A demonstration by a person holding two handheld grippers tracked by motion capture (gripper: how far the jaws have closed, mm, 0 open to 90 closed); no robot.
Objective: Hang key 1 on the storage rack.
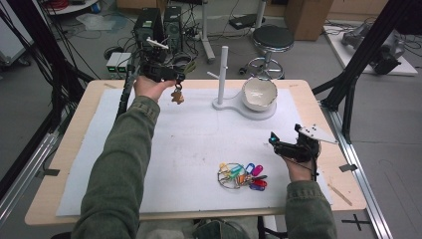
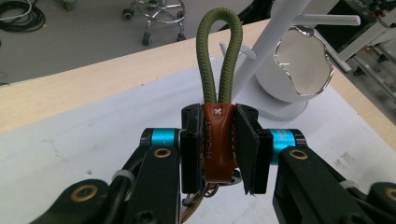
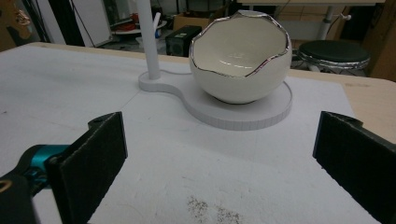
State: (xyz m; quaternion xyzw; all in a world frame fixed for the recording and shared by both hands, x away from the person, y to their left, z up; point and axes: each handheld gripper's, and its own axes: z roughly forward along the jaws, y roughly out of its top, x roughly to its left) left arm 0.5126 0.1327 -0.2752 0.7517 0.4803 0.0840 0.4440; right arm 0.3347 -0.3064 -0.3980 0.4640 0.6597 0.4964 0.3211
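Left tongs (image 2: pixel 218 147) pinch a keychain's leather tab (image 2: pixel 218 140), cord loop (image 2: pixel 219 56) pointing up-fwd toward the stand (image 1: pixel 223 74), its peg near, slightly right. Right tongs (image 3: pixel 224 163) spread wide, empty, low over tabletop (image 1: pixel 189 144).

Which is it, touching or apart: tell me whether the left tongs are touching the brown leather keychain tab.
Touching. The left gripper view shows the left tongs shut on the brown leather tab, both black pads pressed against its sides, the green cord loop sticking up above.
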